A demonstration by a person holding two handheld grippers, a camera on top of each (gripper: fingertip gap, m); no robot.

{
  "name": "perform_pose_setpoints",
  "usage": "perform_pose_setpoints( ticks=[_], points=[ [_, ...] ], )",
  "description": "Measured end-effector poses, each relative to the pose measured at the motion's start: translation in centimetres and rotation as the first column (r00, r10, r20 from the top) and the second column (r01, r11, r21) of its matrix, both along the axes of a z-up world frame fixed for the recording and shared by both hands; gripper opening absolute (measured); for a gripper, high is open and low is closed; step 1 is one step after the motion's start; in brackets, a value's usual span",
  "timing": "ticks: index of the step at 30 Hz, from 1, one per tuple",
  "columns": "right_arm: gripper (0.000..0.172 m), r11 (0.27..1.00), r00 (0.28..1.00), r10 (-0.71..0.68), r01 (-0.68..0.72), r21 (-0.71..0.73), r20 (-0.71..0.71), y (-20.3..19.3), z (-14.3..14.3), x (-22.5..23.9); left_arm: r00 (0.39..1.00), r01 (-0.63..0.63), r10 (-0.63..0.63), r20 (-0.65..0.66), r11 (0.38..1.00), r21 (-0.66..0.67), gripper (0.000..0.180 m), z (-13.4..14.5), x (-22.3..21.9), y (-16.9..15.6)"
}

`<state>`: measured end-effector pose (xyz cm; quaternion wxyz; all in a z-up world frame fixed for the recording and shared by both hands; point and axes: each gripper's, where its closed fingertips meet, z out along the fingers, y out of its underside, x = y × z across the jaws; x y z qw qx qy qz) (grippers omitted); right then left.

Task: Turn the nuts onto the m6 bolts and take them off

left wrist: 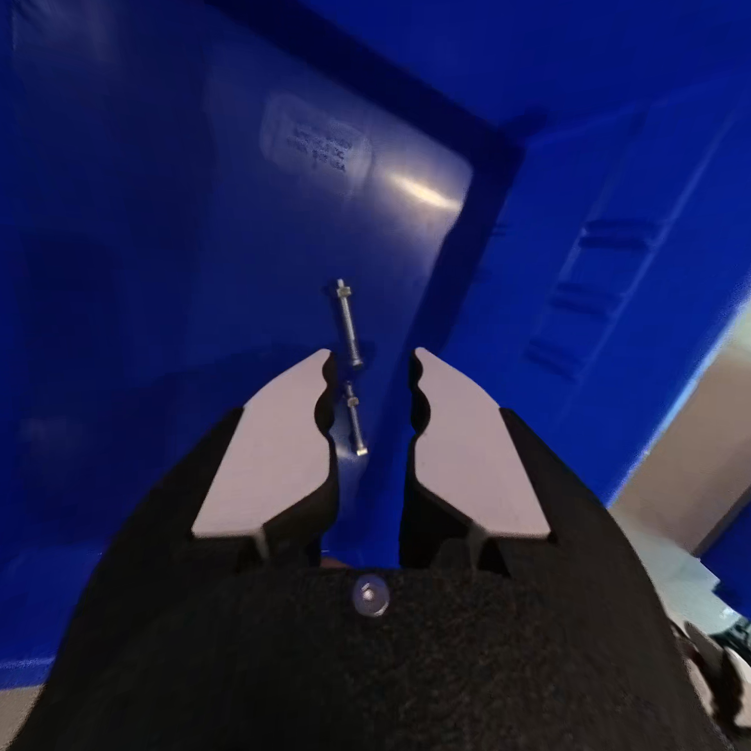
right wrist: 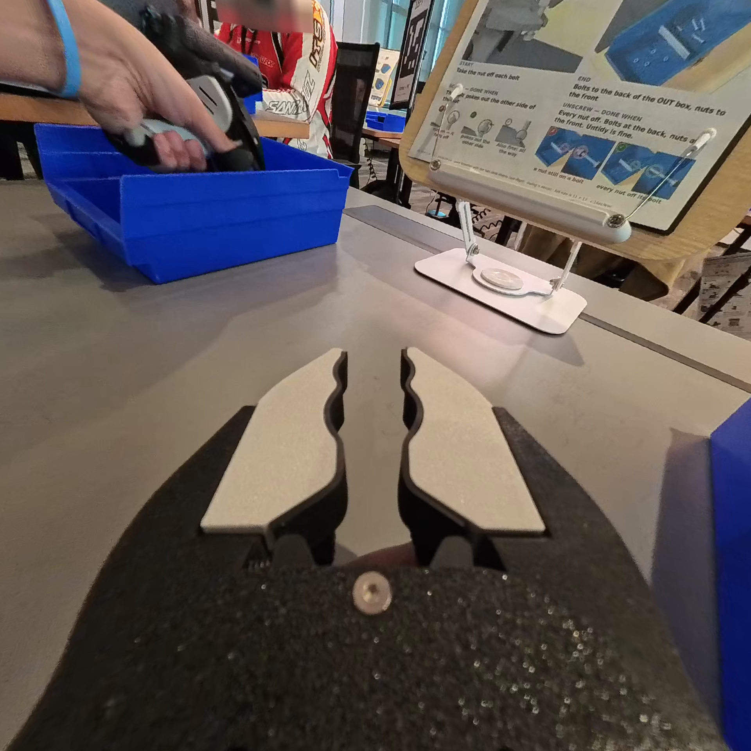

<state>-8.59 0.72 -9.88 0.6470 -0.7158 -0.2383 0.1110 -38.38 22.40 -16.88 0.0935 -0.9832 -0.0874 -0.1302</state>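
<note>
in my left wrist view the left gripper (left wrist: 372,357) is down inside a blue bin (left wrist: 162,203), fingers spread w/ a clear gap, nothing pinched. two bolts lie on the bin floor, roughly end to end: the far bolt (left wrist: 347,323) sits just above the fingertips at frame centre w/ a nut (left wrist: 344,291) threaded near its top end; the near bolt (left wrist: 354,422) lies between the fingers, close to the left finger (left wrist: 284,426), w/ a nut (left wrist: 352,402) on its shank. can't tell if that finger touches it; the right finger is well apart from it. view is a bit blurred. in the right wrist view the right gripper (right wrist: 374,355) hovers low over the grey desk (right wrist: 203,365), fingers apart w/ only desk surface showing between them. upper left of that frame a hand (right wrist: 134,93) w/ a blue wristband holds the other gripper in the blue bin (right wrist: 227,219). upper right, an instruction sheet on a wooden board (right wrist: 569,101) on a white stand (right wrist: 500,288). another blue bin's edge (right wrist: 731,548) shows at the right border. a person in a red and white jersey (right wrist: 296,73) sits behind the desk.
</note>
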Motion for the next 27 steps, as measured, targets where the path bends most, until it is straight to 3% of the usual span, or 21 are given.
perform_pose_setpoints(
  ticks=[7,9,10,15,19,21,23,26,27],
  points=[
    [0.024,1.000,1.000,-0.002,0.002,-0.009,-0.017,-0.1,0.0,0.4,0.996,-0.014,0.012,-0.089,1.000,-0.025,0.029,-1.8,-1.0,0.5],
    [0.023,1.000,1.000,0.000,-0.001,-0.009,-0.017,-0.1,0.0,0.3,0.993,0.002,-0.006,-0.121,1.000,-0.031,0.006,-2.0,-1.2,0.3],
    [0.023,1.000,1.000,0.002,-0.002,-0.010,-0.017,-0.1,0.0,0.3,0.992,0.012,-0.016,-0.126,0.999,-0.029,0.005,-2.1,-1.2,0.3],
    [0.021,1.000,1.000,0.010,-0.010,-0.012,-0.005,-0.1,-0.1,0.1,0.970,0.168,-0.177,-0.167,0.984,-0.065,0.005,-2.1,-1.1,-1.0],
    [0.021,1.000,1.000,0.013,-0.013,-0.004,0.000,-0.2,0.0,0.0,0.911,0.336,-0.319,-0.263,0.942,0.022,0.005,-0.8,-2.1,-0.5],
    [0.021,1.000,1.000,0.021,-0.021,-0.003,-0.013,-0.3,0.1,0.0,0.871,0.450,-0.416,-0.261,0.889,0.088,0.005,1.2,-1.4,-0.6],
    [0.021,0.999,0.999,0.033,-0.033,-0.004,-0.031,-0.4,0.2,0.0,0.799,0.592,-0.540,-0.264,0.783,0.189,0.005,4.0,0.3,-1.3],
    [0.021,0.998,0.997,0.058,-0.059,-0.012,-0.057,-0.5,0.3,-0.2,0.670,0.739,-0.684,-0.288,0.583,0.336,0.005,8.7,3.3,-4.0],
    [0.022,0.997,0.995,0.078,-0.079,-0.014,-0.069,-0.6,0.4,-0.5,0.614,0.773,-0.738,-0.280,0.491,0.402,0.005,10.2,5.0,-5.6]
  ],
)
